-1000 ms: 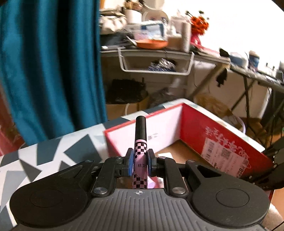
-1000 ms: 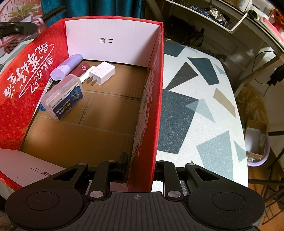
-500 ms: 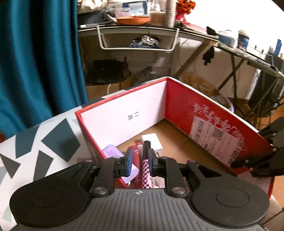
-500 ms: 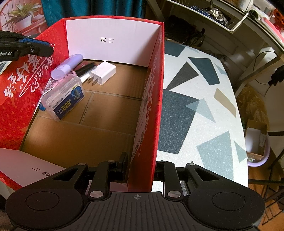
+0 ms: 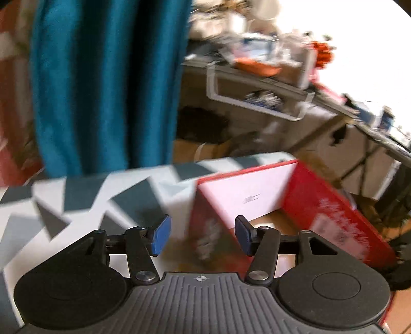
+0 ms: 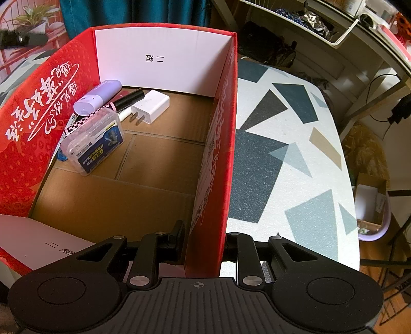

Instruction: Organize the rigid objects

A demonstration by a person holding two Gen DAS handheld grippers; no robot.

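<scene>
Pinching the red box [image 6: 218, 154] wall, right gripper [image 6: 203, 246]; left gripper [image 5: 203, 235] fingers spread beside curtain [image 5: 102, 84].

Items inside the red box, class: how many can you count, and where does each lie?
4 clearly: lilac tube against the left wall, checkered pen beside it, white charger right of that, clear case nearest. More items may hide beneath them.

Lived-in home room, teal curtain [image 5: 102, 84], cluttered shelf [image 5: 259, 74], patterned table [image 6: 287, 154], potted plant [image 6: 33, 15]
</scene>
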